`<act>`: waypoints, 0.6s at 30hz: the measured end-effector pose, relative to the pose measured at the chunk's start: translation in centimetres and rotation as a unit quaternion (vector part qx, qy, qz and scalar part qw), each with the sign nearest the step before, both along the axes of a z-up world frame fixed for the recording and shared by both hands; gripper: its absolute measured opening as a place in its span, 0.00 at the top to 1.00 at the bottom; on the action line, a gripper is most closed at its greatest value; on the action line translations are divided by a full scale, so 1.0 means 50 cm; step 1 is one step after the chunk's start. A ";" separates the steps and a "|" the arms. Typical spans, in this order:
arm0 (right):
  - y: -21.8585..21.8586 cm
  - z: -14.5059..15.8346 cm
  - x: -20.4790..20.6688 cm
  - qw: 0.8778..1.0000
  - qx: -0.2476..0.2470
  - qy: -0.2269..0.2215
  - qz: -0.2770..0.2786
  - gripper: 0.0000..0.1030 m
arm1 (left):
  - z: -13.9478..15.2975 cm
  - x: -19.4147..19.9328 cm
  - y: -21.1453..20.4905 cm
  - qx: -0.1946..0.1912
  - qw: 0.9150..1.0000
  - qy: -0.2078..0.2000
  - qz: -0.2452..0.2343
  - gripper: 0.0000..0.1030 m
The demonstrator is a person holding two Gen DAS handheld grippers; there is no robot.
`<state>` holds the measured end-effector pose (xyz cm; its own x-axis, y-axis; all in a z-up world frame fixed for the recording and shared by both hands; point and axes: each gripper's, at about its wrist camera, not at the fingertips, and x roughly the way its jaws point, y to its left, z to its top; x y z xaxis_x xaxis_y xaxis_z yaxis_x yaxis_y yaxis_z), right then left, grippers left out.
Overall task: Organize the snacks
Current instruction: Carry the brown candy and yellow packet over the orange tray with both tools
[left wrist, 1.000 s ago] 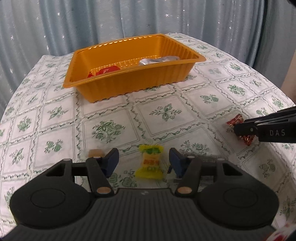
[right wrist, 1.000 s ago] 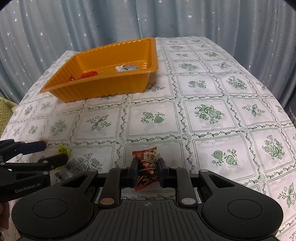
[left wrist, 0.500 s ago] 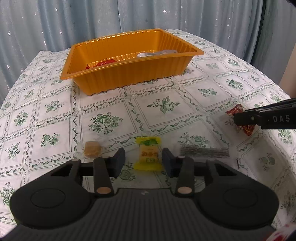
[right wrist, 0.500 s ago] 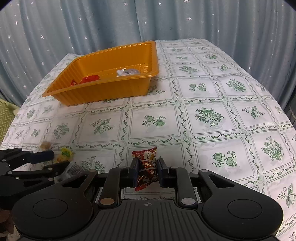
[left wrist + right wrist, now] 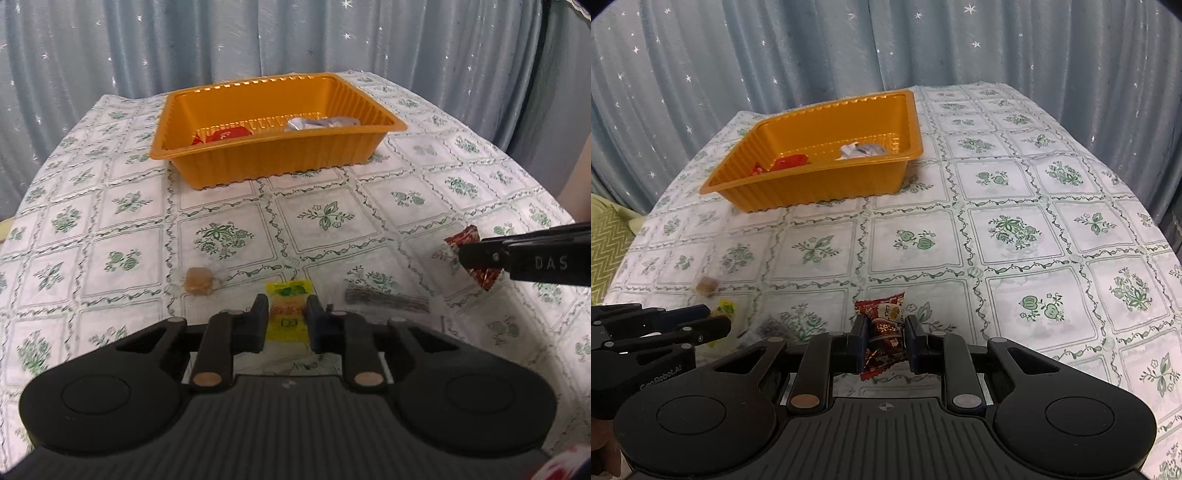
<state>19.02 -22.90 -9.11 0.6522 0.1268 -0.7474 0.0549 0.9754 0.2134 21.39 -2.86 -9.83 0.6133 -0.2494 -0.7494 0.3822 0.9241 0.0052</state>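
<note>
My left gripper (image 5: 287, 314) is shut on a yellow snack packet (image 5: 289, 314) with a green top, its pads pressing both sides just above the tablecloth. My right gripper (image 5: 885, 334) is shut on a red-brown snack packet (image 5: 884, 325); the same packet (image 5: 469, 258) shows at the right of the left wrist view. The orange tray (image 5: 280, 166) stands at the far middle of the table, holding a red packet (image 5: 221, 134) and a silver packet (image 5: 321, 122). The tray (image 5: 820, 184) also appears at the upper left of the right wrist view.
A small brown candy (image 5: 197, 282) and a dark grey striped packet (image 5: 386, 301) lie on the floral tablecloth (image 5: 325, 218) near the left gripper. Blue star-dotted curtains hang behind the table. A green patterned cloth (image 5: 605, 243) lies beyond the table's left edge.
My left gripper's jaws have closed onto the yellow packet and lifted it slightly. The right gripper has risen a little, still holding the red-brown packet.
</note>
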 end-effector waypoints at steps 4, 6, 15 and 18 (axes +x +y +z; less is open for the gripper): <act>0.005 0.023 -0.019 1.000 0.003 -0.006 0.000 0.79 | 0.028 -0.025 0.005 -0.003 1.000 -0.005 0.009 0.81; 0.006 0.036 -0.030 1.000 0.004 -0.011 -0.001 0.79 | 0.043 -0.037 0.008 -0.007 1.000 -0.007 0.012 0.81; 0.017 0.082 -0.072 1.000 0.002 -0.025 0.003 0.79 | 0.100 -0.082 0.014 -0.015 0.999 -0.020 0.022 0.81; 0.019 0.092 -0.083 1.000 0.001 -0.027 0.005 0.79 | 0.111 -0.090 0.015 -0.018 0.999 -0.022 0.023 0.81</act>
<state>14.85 -21.96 -4.50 0.6899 0.1362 -0.7110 0.0326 0.9753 0.2186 16.91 -2.12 -4.27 0.6565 -0.2463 -0.7130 0.3387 0.9408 -0.0131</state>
